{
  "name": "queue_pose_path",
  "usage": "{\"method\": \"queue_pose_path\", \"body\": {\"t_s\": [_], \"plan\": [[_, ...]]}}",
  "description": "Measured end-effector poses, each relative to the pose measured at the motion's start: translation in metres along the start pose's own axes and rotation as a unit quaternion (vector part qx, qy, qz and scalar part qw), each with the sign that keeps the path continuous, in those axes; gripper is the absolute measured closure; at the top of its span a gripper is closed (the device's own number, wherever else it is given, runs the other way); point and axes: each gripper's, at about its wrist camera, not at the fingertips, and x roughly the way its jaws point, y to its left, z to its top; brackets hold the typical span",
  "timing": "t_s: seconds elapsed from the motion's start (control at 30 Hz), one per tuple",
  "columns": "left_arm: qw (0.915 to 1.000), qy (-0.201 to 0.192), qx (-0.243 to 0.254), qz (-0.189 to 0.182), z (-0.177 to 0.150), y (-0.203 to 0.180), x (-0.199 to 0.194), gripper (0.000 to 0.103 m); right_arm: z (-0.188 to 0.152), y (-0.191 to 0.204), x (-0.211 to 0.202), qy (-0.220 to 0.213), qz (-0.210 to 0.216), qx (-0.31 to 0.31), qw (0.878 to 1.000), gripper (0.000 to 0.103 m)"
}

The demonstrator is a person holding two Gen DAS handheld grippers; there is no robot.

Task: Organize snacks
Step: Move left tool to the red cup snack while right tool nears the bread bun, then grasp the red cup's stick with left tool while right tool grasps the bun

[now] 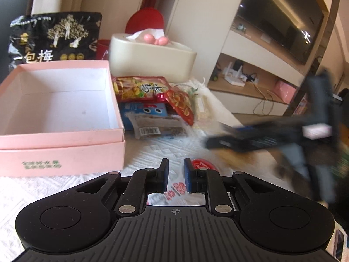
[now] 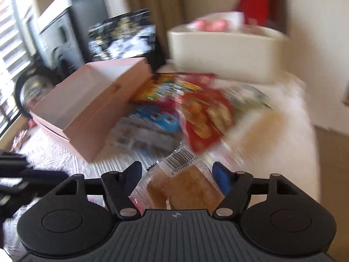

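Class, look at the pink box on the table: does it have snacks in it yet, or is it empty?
Empty. The pink box stands open with only its bare white floor and walls showing; the snack packets lie heaped on the table beside it.

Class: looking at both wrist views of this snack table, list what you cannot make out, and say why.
- Right gripper: whether its pads press the clear snack packet, right view; motion blur.
- Green print on pink box, left view; blurred.
- Red item, left view; hidden behind left gripper.

Pink box with a white inside, black bag printed with gold trees, red-and-yellow packets, a blue one, and what looks like a golden-brown pastry.
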Motion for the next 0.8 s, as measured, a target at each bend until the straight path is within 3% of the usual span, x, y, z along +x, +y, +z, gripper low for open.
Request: {"method": "queue_pose_path", "body": {"t_s": [0.1,0.17,0.27,0.33,0.43,0.57,0.7,0.77,0.8], "plan": [[0.9996,0.025,-0.002,-0.011,-0.002,0.004,0.017,0.086,-0.022,-0.017,-0.017,0.016,0.014,0.064,0.998,0.028],[0.9985,0.048,-0.007,-0.026,-0.008,0.005,0.022,0.085,-0.035,-0.023,-0.023,0.023,0.031,0.095,0.995,0.019],[0.9974,0.057,0.007,-0.044,-0.018,-0.001,0.01,0.085,-0.047,-0.018,-0.028,0.015,0.039,0.083,0.996,0.015],[0.9976,0.054,0.038,-0.022,-0.023,-0.011,-0.001,0.085,-0.051,-0.01,-0.027,0.011,0.038,0.066,0.997,0.009],[0.9946,0.025,0.092,0.041,-0.029,-0.034,-0.016,0.085,-0.06,0.008,-0.025,0.001,0.014,0.018,1.0,0.006],[0.9906,0.012,0.13,0.039,-0.031,-0.058,-0.018,0.084,-0.066,0.008,-0.035,-0.016,0.002,0.026,1.0,0.006],[0.977,0.036,0.191,0.088,-0.037,-0.077,0.008,0.08,-0.072,-0.003,-0.05,-0.039,-0.034,0.043,0.998,0.006],[0.9752,0.053,0.2,0.078,-0.041,-0.08,0.015,0.079,-0.078,-0.009,-0.054,-0.034,-0.041,0.051,0.997,0.005],[0.9738,0.05,0.21,0.073,-0.043,-0.082,0.016,0.073,-0.081,-0.013,-0.055,-0.03,-0.037,0.058,0.997,0.005]]}}
